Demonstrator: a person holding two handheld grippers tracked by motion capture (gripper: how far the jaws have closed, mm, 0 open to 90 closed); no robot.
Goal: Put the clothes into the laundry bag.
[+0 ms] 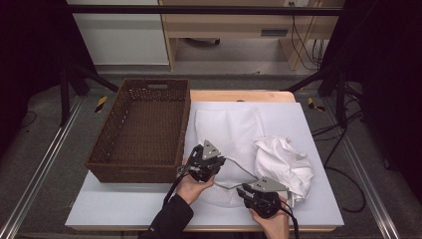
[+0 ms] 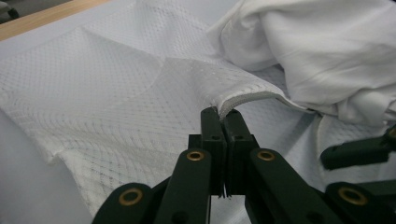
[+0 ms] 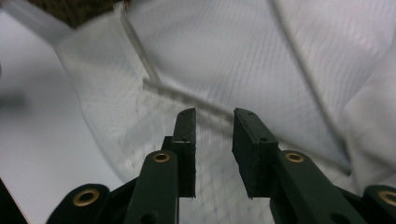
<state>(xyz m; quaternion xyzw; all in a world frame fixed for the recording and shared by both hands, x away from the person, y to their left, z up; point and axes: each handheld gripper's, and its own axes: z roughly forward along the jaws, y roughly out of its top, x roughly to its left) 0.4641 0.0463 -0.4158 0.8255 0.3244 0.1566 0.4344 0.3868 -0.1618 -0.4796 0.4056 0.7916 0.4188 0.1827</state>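
Observation:
A white mesh garment (image 1: pixel 229 129) lies spread flat on the white table top (image 1: pixel 119 204). My left gripper (image 1: pixel 219 162) is shut on a raised fold of its hemmed edge (image 2: pixel 243 95), and in the left gripper view (image 2: pixel 223 114) the two jaws press together with the hem pinched at their tips. My right gripper (image 1: pixel 243 191) hovers low over the garment's near part. Its jaws (image 3: pixel 215 116) stand apart, and between them lies only the flat mesh (image 3: pixel 219 56) below. The picture there is blurred.
A crumpled white cloth (image 1: pixel 284 162) (image 2: pixel 327 51) lies heaped on the garment's right side, close to both grippers. A brown wicker basket (image 1: pixel 137 172) stands at the table's left. Wooden edge (image 1: pixel 239 95) borders the far side.

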